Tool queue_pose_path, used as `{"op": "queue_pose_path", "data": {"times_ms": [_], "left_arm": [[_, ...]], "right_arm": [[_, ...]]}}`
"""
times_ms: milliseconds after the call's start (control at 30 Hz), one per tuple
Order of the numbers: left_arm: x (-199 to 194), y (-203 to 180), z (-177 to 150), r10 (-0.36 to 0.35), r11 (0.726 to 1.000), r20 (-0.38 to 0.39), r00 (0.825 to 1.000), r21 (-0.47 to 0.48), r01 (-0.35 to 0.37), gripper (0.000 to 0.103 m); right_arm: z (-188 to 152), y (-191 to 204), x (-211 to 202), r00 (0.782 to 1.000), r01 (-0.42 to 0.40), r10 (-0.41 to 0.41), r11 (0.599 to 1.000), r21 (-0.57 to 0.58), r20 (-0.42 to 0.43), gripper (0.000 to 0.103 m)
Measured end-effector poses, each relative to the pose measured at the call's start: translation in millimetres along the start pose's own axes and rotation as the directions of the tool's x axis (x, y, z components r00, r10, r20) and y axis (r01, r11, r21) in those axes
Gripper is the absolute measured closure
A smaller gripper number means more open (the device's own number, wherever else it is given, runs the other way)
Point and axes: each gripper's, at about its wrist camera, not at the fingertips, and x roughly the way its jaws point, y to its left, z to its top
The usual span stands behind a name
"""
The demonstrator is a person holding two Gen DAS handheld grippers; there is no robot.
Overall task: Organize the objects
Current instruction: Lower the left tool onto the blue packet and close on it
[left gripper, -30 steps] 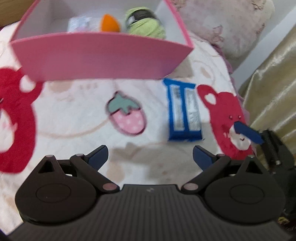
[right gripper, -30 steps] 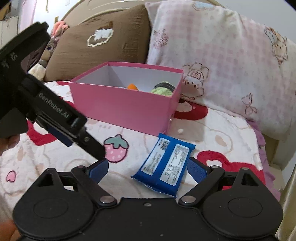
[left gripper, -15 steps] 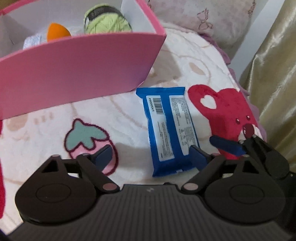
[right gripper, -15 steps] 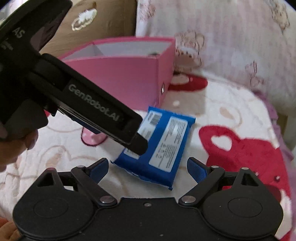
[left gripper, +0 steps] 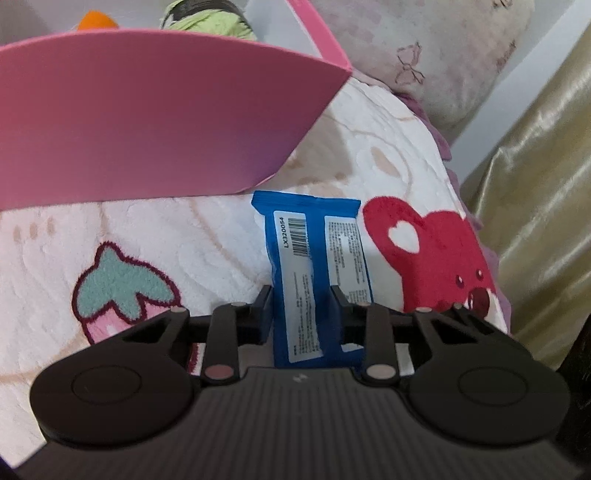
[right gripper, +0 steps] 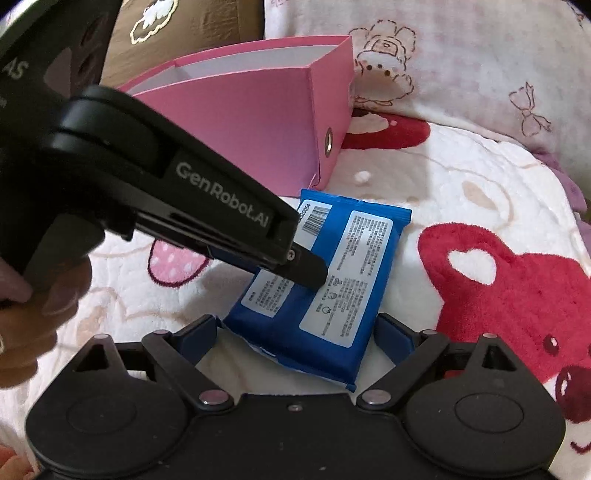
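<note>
A blue packet with white labels lies on the patterned blanket just in front of the pink box. My left gripper is shut on the packet's near end, its jaws pinching the left label strip. The packet also shows in the right wrist view, with the left gripper reaching in from the left onto it. My right gripper is open, its fingers on either side of the packet's near end. In the box I see a green yarn ball and an orange object.
The white blanket has a strawberry and red bear motifs. A pink pillow and a brown cushion lie behind the box. A golden curtain hangs at the bed's right edge.
My left gripper moved right and forward onto the blue packet and closed on it. My right gripper moved closer to the packet and stays open.
</note>
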Motion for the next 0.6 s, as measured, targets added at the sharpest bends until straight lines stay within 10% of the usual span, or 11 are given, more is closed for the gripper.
{"op": "queue_pose_path", "data": {"times_ms": [600], "left_arm": [[-6,-10,-5,0.028,1.000,-0.010,1.000,0.012,-0.028,0.079]], "right_arm": [[2,-4,5,0.999,0.008,-0.011,0.995,0.103,0.033,0.013]]}}
